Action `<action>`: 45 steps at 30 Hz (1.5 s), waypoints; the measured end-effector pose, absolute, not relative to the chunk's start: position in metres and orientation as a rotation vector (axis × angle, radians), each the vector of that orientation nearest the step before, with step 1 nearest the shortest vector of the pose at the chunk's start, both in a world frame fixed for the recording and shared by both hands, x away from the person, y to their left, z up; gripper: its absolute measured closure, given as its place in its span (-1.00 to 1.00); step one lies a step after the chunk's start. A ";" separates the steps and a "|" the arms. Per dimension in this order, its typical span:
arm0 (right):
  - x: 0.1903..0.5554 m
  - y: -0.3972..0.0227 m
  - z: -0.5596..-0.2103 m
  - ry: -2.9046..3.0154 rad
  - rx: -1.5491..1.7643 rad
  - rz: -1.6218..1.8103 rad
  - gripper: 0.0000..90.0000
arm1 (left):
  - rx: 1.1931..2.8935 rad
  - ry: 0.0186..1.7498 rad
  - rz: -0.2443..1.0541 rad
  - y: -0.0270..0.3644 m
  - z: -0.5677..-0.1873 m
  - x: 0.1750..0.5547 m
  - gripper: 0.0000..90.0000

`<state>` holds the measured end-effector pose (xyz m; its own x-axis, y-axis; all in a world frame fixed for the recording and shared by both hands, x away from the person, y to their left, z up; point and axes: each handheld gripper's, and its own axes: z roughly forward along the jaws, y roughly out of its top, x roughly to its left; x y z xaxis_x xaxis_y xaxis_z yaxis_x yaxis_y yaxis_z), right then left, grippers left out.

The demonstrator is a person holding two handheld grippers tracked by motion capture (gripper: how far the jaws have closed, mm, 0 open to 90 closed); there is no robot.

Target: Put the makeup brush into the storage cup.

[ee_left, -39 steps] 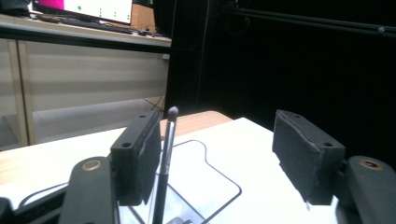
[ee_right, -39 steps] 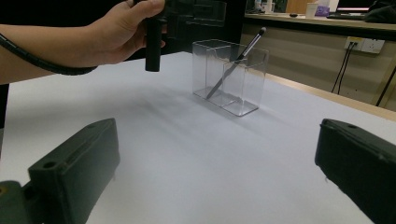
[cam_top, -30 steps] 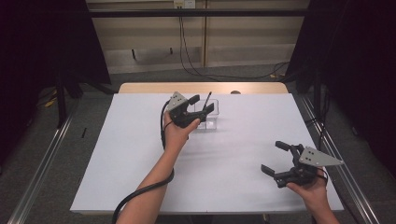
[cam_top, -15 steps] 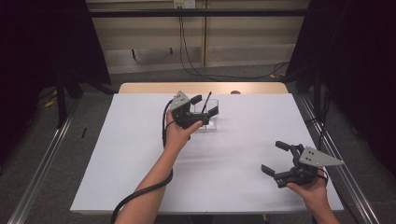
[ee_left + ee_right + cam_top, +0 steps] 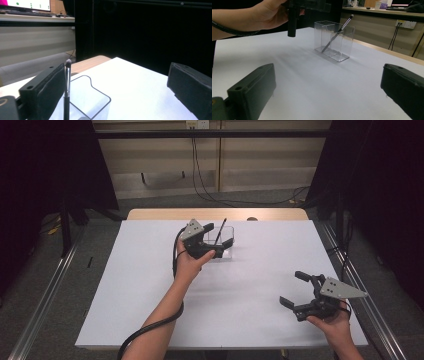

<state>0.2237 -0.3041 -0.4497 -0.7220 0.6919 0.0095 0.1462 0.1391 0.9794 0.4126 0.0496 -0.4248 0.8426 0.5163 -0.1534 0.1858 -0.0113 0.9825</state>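
Note:
A clear plastic box [image 5: 227,240] with compartments stands at the table's far middle. A thin dark brush [image 5: 220,229] leans in it, bristles up. My left gripper [image 5: 216,240] hovers at the box; its jaws have just been opening. In the left gripper view the brush [image 5: 67,80] stands free between the jaws [image 5: 115,97], close beside the left pad [image 5: 47,92], over the box [image 5: 92,100]. My right gripper [image 5: 294,289] is open and empty near the table's front right. Its view [image 5: 327,92] looks across at the box [image 5: 344,50] and brush [image 5: 337,33].
The white table [image 5: 150,285] ends in a wooden strip [image 5: 150,214] at the far side. Metal rails [image 5: 45,305] run along both sides. The left gripper's cable [image 5: 150,330] trails off the front edge. Dark curtains stand behind.
The left gripper's jaws have spread wider around the brush, which now leans free in the box. Both hands have stayed where they were.

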 end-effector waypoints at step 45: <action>0.225 -0.308 -0.451 1.947 0.836 1.644 -1.00 | 1.602 0.454 0.240 0.082 -0.425 0.386 -1.00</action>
<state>0.2253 -0.3077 -0.4511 -0.7118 0.7012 0.0406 0.1572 0.1027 0.9822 0.3856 0.0822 -0.4250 0.8963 0.4276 -0.1175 0.1442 -0.0306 0.9891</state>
